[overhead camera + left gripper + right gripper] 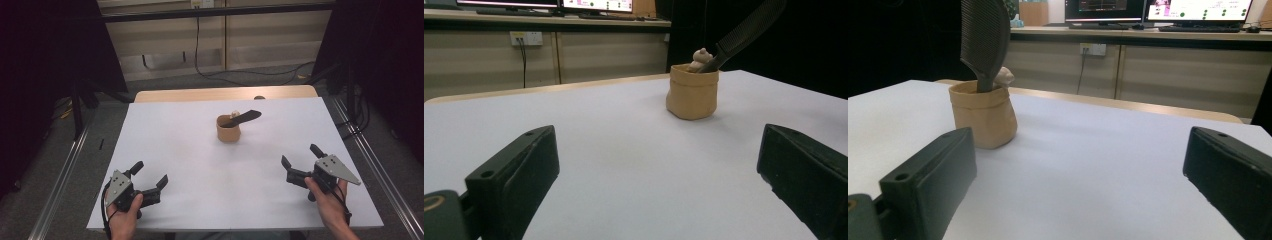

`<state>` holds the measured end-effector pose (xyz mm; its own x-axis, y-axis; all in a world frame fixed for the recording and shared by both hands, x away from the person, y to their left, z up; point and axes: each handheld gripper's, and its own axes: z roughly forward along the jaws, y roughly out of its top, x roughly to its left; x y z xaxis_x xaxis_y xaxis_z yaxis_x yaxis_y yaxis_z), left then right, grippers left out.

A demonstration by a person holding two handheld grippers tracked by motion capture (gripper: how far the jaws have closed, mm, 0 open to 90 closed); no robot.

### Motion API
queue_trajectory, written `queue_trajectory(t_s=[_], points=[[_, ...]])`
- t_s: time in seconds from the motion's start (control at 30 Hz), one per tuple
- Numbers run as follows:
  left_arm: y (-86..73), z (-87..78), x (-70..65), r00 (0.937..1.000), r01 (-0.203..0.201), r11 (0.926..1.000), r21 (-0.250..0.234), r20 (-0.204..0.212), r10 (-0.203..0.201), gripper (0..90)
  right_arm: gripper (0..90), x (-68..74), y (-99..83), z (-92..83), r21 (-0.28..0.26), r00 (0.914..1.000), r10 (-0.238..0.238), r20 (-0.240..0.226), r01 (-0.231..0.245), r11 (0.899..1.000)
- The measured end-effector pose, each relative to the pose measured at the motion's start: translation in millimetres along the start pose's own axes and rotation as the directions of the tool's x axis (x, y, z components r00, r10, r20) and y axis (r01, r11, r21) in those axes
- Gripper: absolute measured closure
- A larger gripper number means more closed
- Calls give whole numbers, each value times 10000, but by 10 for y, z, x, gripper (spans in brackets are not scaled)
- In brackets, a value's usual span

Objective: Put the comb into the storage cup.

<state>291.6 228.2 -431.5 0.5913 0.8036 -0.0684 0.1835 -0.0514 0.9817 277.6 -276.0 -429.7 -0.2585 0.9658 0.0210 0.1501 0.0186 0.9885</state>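
Observation:
A small tan pouch (228, 131) (692, 95) (983, 117) stands upright near the middle of the white table (200, 165). A black comb (244, 118) (744, 31) (984, 37) sticks out of it, leaning to the right in the high view, and a small beige object (234, 114) (699, 56) (1006, 76) pokes up beside the comb. My left gripper (150, 174) rests near the front left edge, open and empty. At the front right, my right gripper (300, 156) is open too, with nothing between its jaws. Both sit well short of the pouch.
The wooden desk edge (225, 93) shows behind the white sheet. Metal rails (65, 170) run along both sides of the table. Cables (240, 72) lie on the floor beyond. Monitors (1158, 10) stand on a counter far behind.

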Motion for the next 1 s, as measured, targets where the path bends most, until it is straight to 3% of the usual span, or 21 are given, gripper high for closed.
queue_trajectory(t_s=[0.43, 0.7, 0.8, 0.9, 1.0], points=[[-5, 11, -22, 9998, 60, 9999, 97, -195, -58, 35, 0, -131, -107, -262, 147, 9990, 119, 438, -126, 9998], [-22, -11, -36, 9995, 130, 9998, 156, -301, -125, 34, 0, -156, -159, -388, 283, 9989, -11, 458, -2, 9996], [-55, -91, -34, 9991, 90, 9994, 329, -416, -77, 34, 0, -147, -201, -425, 332, 9978, -296, 587, 277, 9991], [-50, -143, 2, 9968, 191, 9998, 99, -777, -183, 34, 0, -135, -198, -420, 244, 9978, -150, 642, 135, 9996], [-39, -130, 31, 9970, 285, 9996, -70, -715, -290, 35, 0, -140, -205, -393, 256, 9974, -181, 704, 163, 9995]])
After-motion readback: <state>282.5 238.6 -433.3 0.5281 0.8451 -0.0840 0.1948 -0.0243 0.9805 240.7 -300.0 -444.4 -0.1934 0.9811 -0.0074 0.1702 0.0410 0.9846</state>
